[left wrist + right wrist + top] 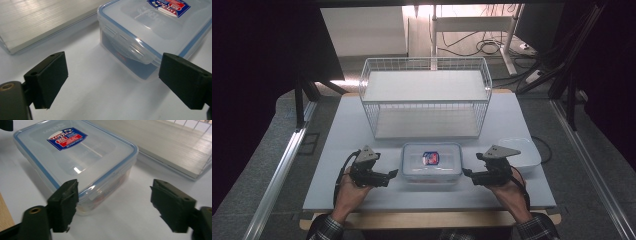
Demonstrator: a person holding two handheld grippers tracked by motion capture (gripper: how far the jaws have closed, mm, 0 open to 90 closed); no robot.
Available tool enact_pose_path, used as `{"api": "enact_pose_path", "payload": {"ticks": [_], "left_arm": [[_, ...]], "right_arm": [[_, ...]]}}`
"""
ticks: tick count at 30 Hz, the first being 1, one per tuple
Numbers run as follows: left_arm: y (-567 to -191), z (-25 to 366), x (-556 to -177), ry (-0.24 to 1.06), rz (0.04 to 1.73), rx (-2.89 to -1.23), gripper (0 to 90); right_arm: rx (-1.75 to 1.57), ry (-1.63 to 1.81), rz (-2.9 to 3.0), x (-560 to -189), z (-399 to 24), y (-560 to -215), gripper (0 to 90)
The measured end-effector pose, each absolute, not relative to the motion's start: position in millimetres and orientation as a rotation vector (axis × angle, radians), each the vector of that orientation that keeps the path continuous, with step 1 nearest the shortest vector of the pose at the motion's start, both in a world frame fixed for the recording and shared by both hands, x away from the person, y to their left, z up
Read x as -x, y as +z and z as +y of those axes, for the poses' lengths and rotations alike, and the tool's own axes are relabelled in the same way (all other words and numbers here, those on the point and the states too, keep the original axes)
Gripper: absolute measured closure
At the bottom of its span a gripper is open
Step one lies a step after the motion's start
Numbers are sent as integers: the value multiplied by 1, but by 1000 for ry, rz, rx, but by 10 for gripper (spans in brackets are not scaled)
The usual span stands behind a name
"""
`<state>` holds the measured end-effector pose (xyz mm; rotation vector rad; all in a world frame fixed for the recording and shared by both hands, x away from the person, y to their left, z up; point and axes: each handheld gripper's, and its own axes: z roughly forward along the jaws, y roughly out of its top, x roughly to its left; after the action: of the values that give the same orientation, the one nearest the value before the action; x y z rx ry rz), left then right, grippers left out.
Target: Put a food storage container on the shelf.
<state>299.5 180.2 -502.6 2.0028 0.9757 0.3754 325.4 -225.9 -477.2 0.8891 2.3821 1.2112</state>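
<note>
A clear plastic box (432,162) with a blue-sealed lid and a red and blue label lies flat on the white table, near its front. My left gripper (392,174) rests just left of the box, open, its jaws pointing at the box's left end. In the left gripper view the box (150,30) and its end clasp (130,47) lie beyond my open left gripper (113,72), apart from both pads. My right gripper (467,173) sits just right of the box, also open. In the right gripper view the box (75,157) lies ahead of my right gripper (116,195), untouched.
A white wire basket (426,95) with a pale board inside stands behind the box at mid-table. A shallow clear tray (522,150) lies at the right, behind my right gripper. The table's front edge (427,212) runs close to the person's hands.
</note>
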Motion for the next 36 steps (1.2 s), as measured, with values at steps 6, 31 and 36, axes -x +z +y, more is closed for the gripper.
{"api": "enact_pose_path", "payload": {"ticks": [6,31,36], "left_arm": [[-503,176,-300,412,906,-2021,68],[-499,146,-355,131,940,-2058,7],[-514,145,-363,-105,941,-1987,0]], "right_arm": [[-875,1239,2378,-328,-223,-476,106],[-1071,1207,2599,-379,-191,-480,63],[-1175,1293,2683,-387,-191,-490,51]]}}
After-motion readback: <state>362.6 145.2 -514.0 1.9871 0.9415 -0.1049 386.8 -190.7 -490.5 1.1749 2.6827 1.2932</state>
